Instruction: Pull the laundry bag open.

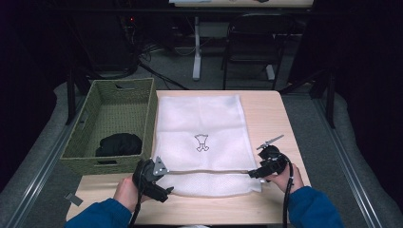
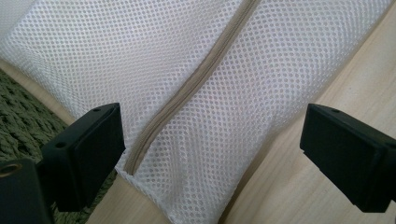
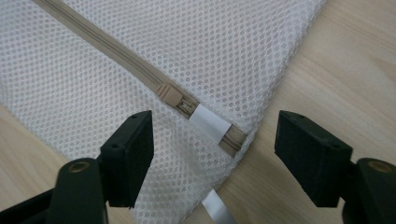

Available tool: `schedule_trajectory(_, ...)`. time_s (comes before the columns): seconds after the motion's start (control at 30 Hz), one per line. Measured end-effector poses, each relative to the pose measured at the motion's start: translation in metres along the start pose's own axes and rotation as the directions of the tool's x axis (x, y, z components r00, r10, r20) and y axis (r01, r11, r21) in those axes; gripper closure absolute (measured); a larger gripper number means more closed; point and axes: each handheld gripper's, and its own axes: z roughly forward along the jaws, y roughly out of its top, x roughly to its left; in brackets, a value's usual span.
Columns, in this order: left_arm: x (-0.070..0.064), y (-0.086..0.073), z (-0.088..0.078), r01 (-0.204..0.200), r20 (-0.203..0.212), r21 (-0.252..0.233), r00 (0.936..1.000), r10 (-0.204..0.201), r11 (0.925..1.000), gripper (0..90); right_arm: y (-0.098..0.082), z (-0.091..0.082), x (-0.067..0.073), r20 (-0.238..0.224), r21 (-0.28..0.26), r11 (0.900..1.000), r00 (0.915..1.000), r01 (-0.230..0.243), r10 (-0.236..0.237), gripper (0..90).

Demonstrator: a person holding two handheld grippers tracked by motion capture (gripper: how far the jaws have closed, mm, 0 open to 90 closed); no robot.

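Claws [image 3: 212, 140] open astride bag [image 1: 199, 123] corner.

White mesh bag [image 2: 224, 84] on wooden table [image 2: 299, 186], beige zipper [image 2: 196, 88] running diagonally, left tool [image 2: 212, 144] jaws spread wide

This looks like a lab or recording room set up for tabletop trials, not a home. A pale wooden tabletop [image 1: 271, 114] stands on grey carpet between dark curtained walls, with metal rails [image 1: 43, 164] running along the floor on both sides. Behind it are a black folding chair [image 1: 252, 42], the white leg of another desk [image 1: 196, 47], loose cables [image 1: 157, 71] on the floor and dark equipment with small red lights [image 1: 129, 21].
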Motion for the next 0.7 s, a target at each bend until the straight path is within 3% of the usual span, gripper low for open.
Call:
schedule_trajectory(0.23,0.000,0.000,0.002,-0.003,0.006,0.006,1.0000,0.003,1.0000,7.0,0.003,0.011,0.002,0.003,0.043,0.999,0.9998,-0.021,0.021,39.8)
schedule_trajectory(0.4,0.000,0.001,0.003,-0.004,0.002,0.010,1.0000,0.004,0.9999,7.1,0.004,0.014,-0.001,0.024,0.038,0.999,0.9991,-0.036,0.035,48.7)
schedule_trajectory(0.57,0.000,0.001,0.003,-0.005,0.010,0.012,0.9999,0.005,0.9999,7.2,0.006,0.016,-0.001,0.027,0.042,0.998,0.9984,-0.051,0.050,51.1)
schedule_trajectory(0.7,0.000,0.001,0.004,-0.007,0.001,0.015,1.0000,0.007,0.9999,7.4,0.007,0.020,0.000,0.056,0.058,0.998,0.9979,-0.037,0.034,53.3)
